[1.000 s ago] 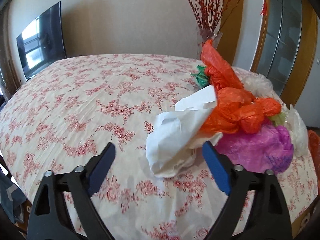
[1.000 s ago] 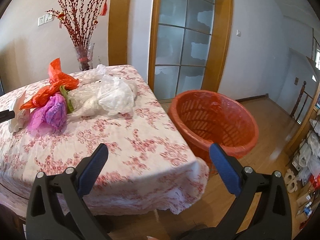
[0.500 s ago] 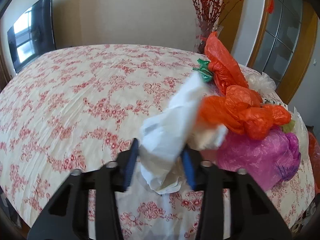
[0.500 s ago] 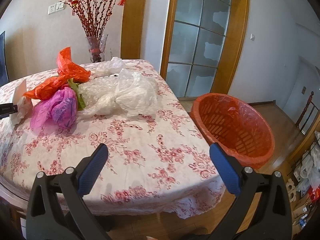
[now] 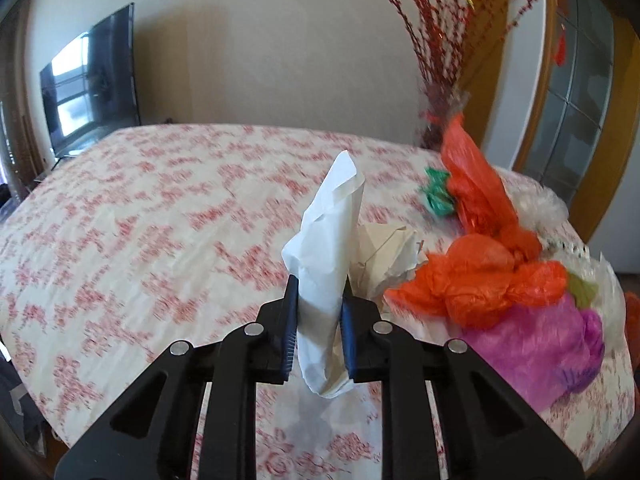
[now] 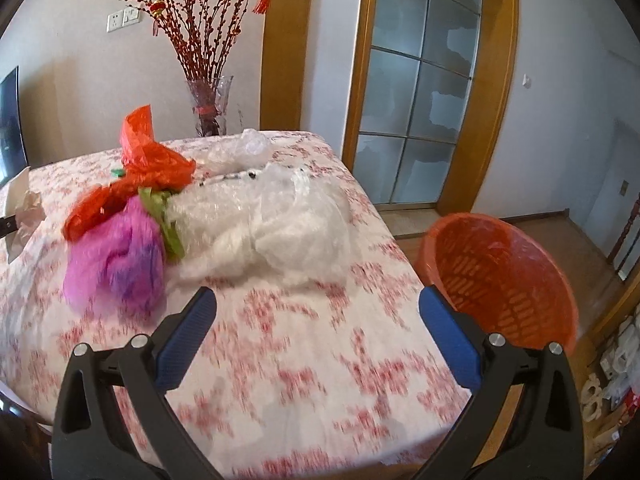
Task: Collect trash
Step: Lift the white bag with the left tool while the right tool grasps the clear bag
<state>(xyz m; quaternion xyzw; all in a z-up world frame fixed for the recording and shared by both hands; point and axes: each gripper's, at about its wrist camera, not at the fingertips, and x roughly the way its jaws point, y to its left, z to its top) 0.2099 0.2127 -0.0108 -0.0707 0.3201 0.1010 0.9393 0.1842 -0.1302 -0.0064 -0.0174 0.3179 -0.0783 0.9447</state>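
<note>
My left gripper (image 5: pixel 319 312) is shut on a crumpled white paper (image 5: pixel 328 240), which stands up between the blue pads, lifted a little off the floral tablecloth (image 5: pixel 140 220). To its right lie an orange plastic bag (image 5: pixel 480 276), a purple bag (image 5: pixel 540 344) and a cream paper wad (image 5: pixel 384 256). My right gripper (image 6: pixel 316 312) is open and holds nothing, over the near part of the table, facing clear plastic wrap (image 6: pixel 280 220), the purple bag (image 6: pixel 120 260) and the orange bag (image 6: pixel 152 168). An orange basket (image 6: pixel 500 276) stands on the floor to the right of the table.
A glass vase with red branches (image 6: pixel 208 104) stands at the table's far edge. A dark TV (image 5: pixel 88 88) is against the far left wall. A glass-paned door (image 6: pixel 424 92) is behind the basket. Boxes and packets (image 6: pixel 612 392) sit on the floor at the far right.
The left gripper closed on the white paper and raised it from the cloth. The right gripper swung left, so the trash pile came nearer the middle of its view.
</note>
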